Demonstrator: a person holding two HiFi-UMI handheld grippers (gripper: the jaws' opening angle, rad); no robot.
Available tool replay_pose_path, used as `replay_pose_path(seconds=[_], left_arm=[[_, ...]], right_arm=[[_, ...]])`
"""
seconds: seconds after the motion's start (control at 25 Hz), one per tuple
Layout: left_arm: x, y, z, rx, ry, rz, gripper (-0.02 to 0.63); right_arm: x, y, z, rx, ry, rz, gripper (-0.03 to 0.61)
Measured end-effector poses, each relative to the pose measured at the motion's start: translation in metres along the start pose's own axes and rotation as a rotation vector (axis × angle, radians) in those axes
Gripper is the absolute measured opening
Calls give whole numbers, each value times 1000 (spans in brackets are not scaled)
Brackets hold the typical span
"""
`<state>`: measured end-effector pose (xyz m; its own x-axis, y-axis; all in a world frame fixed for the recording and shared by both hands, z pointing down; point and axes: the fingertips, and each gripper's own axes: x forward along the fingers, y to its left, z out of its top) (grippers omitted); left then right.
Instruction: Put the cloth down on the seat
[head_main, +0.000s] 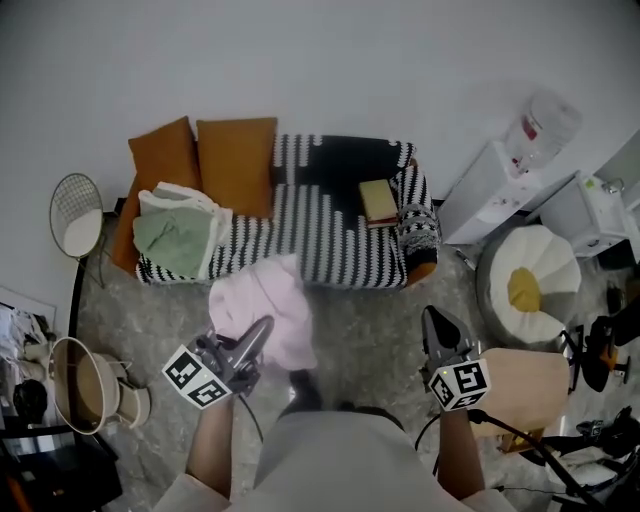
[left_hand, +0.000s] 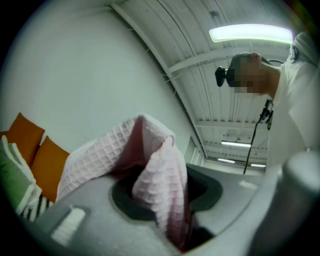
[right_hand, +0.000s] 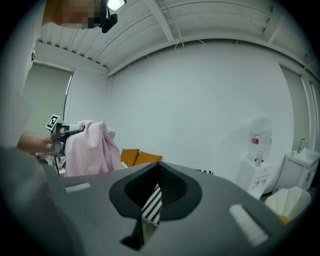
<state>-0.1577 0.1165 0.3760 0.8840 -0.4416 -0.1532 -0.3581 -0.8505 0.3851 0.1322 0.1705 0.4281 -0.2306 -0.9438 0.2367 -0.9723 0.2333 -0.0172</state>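
Cloth, pink, clamped in left gripper fingers, right gripper fingers together, empty, striped seat ahead

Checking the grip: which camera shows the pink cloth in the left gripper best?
Left gripper view: pink cloth pinched between its jaws. Head view shows it bunched; right gripper view, draped at a distance.

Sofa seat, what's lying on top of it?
Folded green and white cloths at its left, a book at its right. The held pink cloth hides part of its front.
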Motion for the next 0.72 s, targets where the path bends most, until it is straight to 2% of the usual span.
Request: replay_pose_path(seconds=[0.2,0.36,0.72], left_arm=[[4,33,7,17,50,-14,129],[2,52,11,6,65,-37,127],[3,78,24,2,87,-79,129]], right_arm=[[29,9,11,-9,-1,-33,0],[46,10,17,27,-10,-77,0],[80,35,18,29,-5,-67,0]])
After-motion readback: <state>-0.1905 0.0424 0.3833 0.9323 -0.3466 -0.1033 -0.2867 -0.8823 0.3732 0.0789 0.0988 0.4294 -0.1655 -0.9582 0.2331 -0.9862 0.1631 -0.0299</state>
